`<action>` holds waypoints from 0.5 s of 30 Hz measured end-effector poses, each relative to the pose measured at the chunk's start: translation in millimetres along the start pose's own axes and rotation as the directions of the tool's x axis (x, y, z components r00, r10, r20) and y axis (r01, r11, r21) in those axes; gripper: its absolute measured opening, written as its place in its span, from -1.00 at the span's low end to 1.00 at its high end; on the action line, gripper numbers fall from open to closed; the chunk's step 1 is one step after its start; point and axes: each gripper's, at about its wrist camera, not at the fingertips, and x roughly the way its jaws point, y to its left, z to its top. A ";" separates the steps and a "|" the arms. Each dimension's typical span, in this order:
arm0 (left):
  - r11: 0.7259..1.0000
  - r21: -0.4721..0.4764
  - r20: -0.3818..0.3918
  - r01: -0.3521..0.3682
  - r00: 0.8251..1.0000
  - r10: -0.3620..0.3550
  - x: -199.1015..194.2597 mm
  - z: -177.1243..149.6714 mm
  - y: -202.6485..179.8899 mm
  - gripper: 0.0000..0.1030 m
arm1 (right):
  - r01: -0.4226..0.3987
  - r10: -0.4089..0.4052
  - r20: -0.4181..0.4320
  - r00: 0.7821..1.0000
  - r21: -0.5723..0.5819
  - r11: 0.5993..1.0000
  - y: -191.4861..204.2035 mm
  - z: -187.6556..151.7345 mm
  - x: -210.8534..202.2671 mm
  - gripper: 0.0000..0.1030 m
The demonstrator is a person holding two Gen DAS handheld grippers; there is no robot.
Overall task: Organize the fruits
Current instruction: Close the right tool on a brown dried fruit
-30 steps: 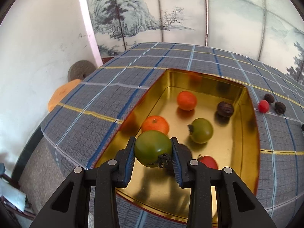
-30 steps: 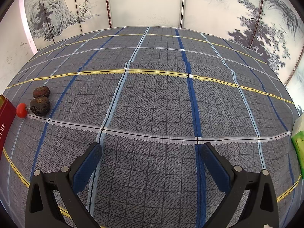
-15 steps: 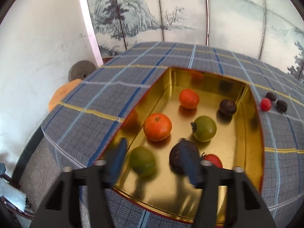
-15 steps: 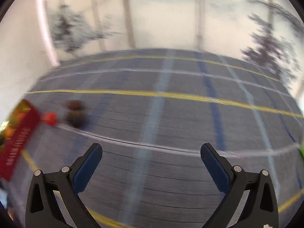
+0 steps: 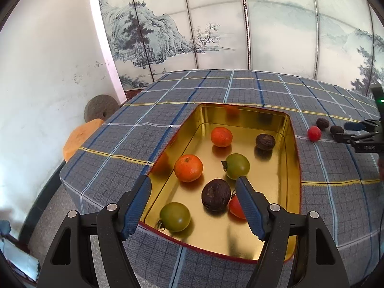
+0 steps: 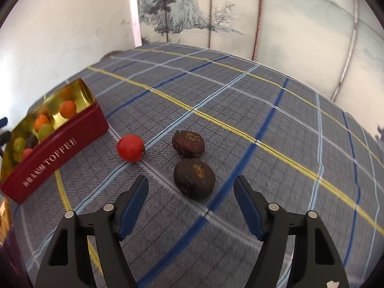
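My left claw (image 5: 193, 202) hangs over the near end of the tin (image 5: 294, 158), jaws wide apart and gripping nothing. Just beyond and below its fingertips a green tomato (image 5: 175, 216) lies in the tin's near-left corner, and a dark fruit (image 5: 216, 195) sits between the two fingers in this view, touching a red tomato (image 5: 236, 207) half hidden behind the right finger.

Counting inside the tin: two green tomatoes, the second (image 5: 237, 166) near the middle; two oranges (image 5: 188, 168) (image 5: 221, 137); two dark fruits, the other (image 5: 265, 142) toward the far right wall; one red tomato.

My right claw (image 6: 190, 192) is open too, empty, low over the bench (image 6: 276, 124) to the right of the tin. A dark fruit (image 6: 194, 178) lies between its fingertips and just ahead; a second (image 6: 188, 143) lies just beyond that one. A red tomato (image 6: 130, 147) lies left of them, near the tin's red wall (image 6: 60, 154). So three pieces lie outside the tin: two dark, one red.
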 end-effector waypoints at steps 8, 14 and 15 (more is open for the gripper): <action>0.999 -0.011 -0.009 0.034 0.999 -0.034 -3.5 8.5 -7.7 0.42 | -0.035 0.034 -0.066 0.997 -0.014 0.999 -7.8 10.3 24.2 -0.28; 0.999 -0.043 0.002 0.031 1.000 -0.031 -8.2 12.4 -1.4 0.42 | -0.117 0.117 -0.006 0.993 0.064 0.991 -3.2 7.3 -3.1 -0.35; 0.998 -0.049 0.000 0.029 1.000 -0.029 -8.3 12.5 0.4 0.42 | -0.145 0.143 0.022 0.989 0.071 0.987 1.6 7.7 -12.2 -0.35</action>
